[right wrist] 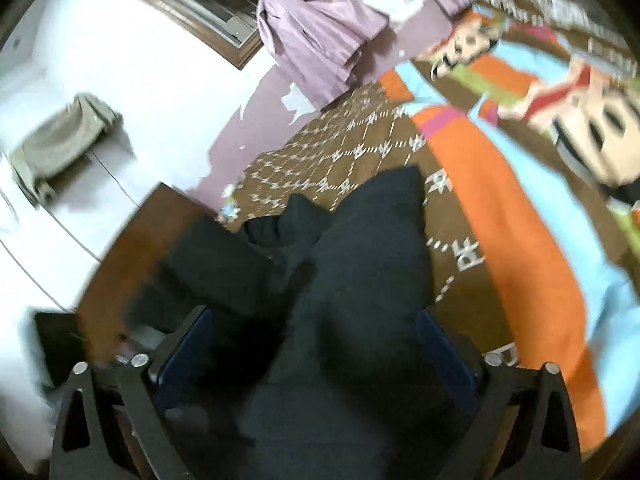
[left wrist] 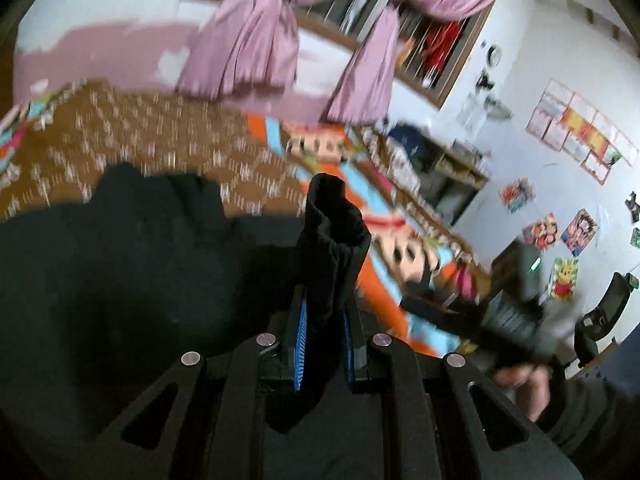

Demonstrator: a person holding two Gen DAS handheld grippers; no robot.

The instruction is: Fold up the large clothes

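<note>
Left gripper (left wrist: 323, 316) pinching a bunched fold of the black garment (left wrist: 120, 272) between blue-lined fingers (left wrist: 301, 336), the cloth standing up in a peak toward 12 o'clock while the rest spreads dark toward 9 o'clock over the brown patterned bedspread (left wrist: 160, 136). Right gripper (right wrist: 316, 344) spread wide, fingers apart on either side of the black garment's heaped bulk, which runs up toward 12 o'clock onto the bedspread; whether the cloth touches the pads, cannot tell through the blur. Purple curtains (left wrist: 248, 40) at 12 o'clock, cartoon blanket (right wrist: 520, 216) at 2 o'clock, a person's hand (left wrist: 520, 380) at 4 o'clock in the left view.
</note>
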